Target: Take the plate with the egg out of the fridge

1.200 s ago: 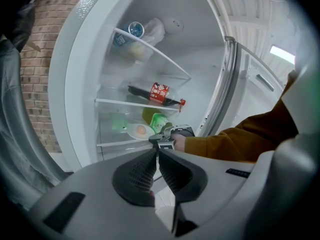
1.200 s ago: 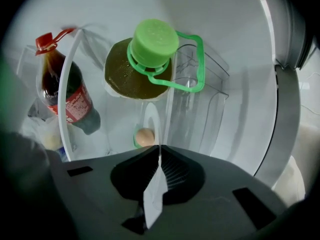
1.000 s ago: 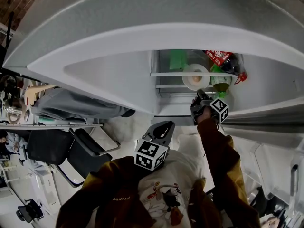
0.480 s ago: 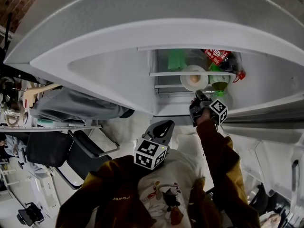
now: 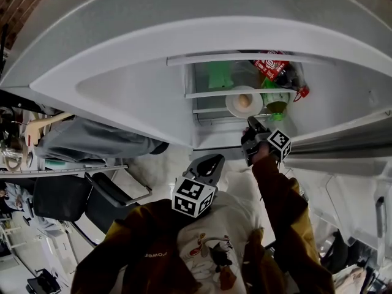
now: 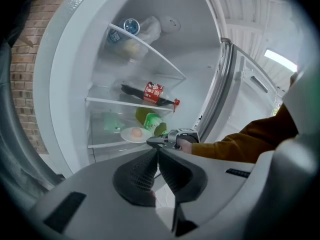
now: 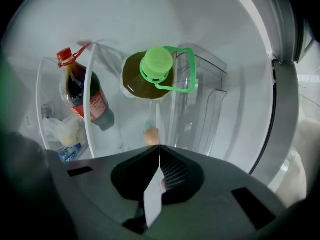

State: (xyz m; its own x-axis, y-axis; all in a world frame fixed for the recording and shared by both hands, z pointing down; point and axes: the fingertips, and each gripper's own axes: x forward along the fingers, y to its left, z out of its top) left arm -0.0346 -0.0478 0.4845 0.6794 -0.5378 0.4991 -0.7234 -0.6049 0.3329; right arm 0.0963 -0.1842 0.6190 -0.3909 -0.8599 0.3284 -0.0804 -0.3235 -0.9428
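A white plate (image 5: 239, 102) with a brown egg (image 5: 244, 100) rests on a glass shelf inside the open fridge (image 5: 153, 90). In the left gripper view the plate (image 6: 131, 134) and egg (image 6: 137, 132) lie on the lower shelf. My right gripper (image 5: 250, 123) reaches in from the front and is shut on the plate's near rim. In its own view, the right gripper (image 7: 159, 147) pinches the thin white plate edge (image 7: 152, 199), and the egg (image 7: 151, 136) shows just beyond. My left gripper (image 5: 210, 161) hangs shut and empty near my chest, outside the fridge.
A green-capped bottle (image 7: 150, 76) stands right behind the plate. A cola bottle (image 7: 82, 96) lies on the shelf above. The fridge door (image 5: 343, 146) stands open to the right. A seated person (image 5: 92, 141) and black chairs (image 5: 61, 195) are at the left.
The head view has drifted, so the fridge sits slightly more to the left. The right gripper stays closed at the plate's rim. The left gripper has not moved.
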